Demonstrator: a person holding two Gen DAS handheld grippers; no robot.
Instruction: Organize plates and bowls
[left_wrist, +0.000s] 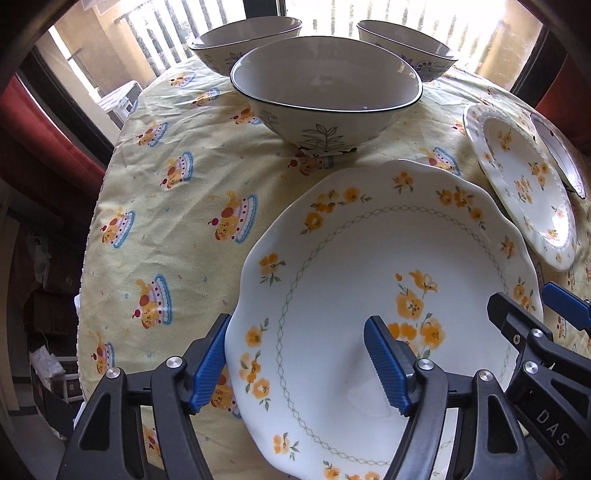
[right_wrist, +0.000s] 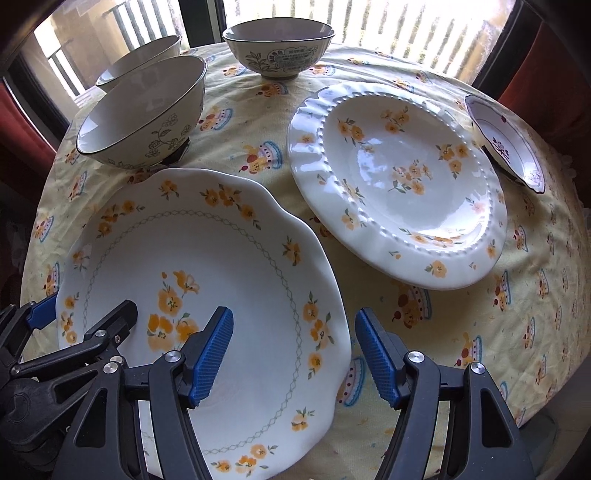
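A white scalloped plate with yellow flowers (left_wrist: 351, 295) lies on the table in front of both grippers; it also shows in the right wrist view (right_wrist: 221, 258). My left gripper (left_wrist: 295, 365) is open, its jaws astride the plate's left rim. My right gripper (right_wrist: 293, 354) is open, its jaws astride the plate's right rim. A ribbed flowered plate (right_wrist: 399, 184) lies to the right, also seen in the left wrist view (left_wrist: 524, 184). Three leaf-patterned bowls stand behind: a near one (left_wrist: 325, 92) (right_wrist: 147, 110), a far left one (left_wrist: 243, 40) (right_wrist: 140, 59) and a far right one (left_wrist: 406, 44) (right_wrist: 279, 48).
A small dish with a dark rim (right_wrist: 506, 144) sits at the far right, also in the left wrist view (left_wrist: 561, 155). The round table has a yellow cake-print cloth (left_wrist: 166, 203). Windows with railings are behind, red curtains at the sides.
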